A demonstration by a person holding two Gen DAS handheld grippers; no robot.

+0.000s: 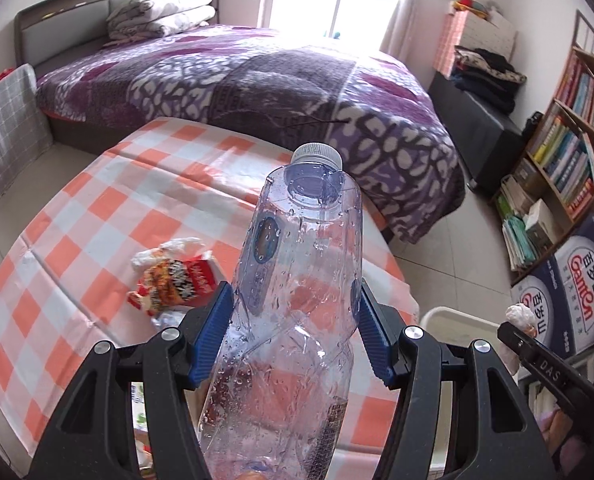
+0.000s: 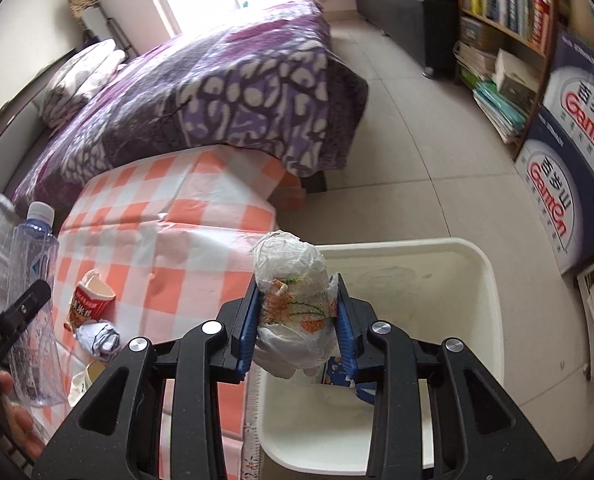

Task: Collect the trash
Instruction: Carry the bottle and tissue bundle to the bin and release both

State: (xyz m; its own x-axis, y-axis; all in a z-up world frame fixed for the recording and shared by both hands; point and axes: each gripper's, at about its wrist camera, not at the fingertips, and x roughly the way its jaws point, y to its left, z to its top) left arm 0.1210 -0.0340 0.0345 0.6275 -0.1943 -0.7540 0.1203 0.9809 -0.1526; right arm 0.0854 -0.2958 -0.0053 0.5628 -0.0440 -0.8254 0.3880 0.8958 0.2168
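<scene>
Sunlit from a window behind, a bed under a purple and white patterned blanket [image 1: 297, 92] fills the back of the room, with folded quilts [image 1: 161, 12] at its head to the far left. Nearer, a table in an orange and white checked cloth [image 1: 97, 200] lies under and ahead of the left gripper [image 1: 297, 312]. That gripper's blue pads press both sides of a clear plastic bottle [image 1: 293, 280], dented and beaded with water drops inside, its white cap pointing away toward the bed. Just left of this gripper on the cloth sits a crushed red snack carton [image 2: 93, 300] beside a wrinkled printed wrapper [image 1: 165, 276], and in the right wrist view a crumpled grey paper ball [image 2: 99, 338] lies just below the carton. Right of these, the right gripper [image 2: 297, 320] has its blue pads on either side of a wad of white plastic film around an orange and green printed wrapper [image 2: 293, 292]; the pads appear to touch it, but whether they press firmly cannot be told. Below and ahead of this gripper stands a white plastic bin [image 2: 477, 280] on the pale tiled floor [image 2: 409, 140], just beside the table edge, with a scrap of blue packaging inside. Farther right, a wooden bookshelf [image 1: 569, 152] crammed with books lines the wall, and blue and white cartons with red lettering [image 2: 569, 184] are stacked beside it.
</scene>
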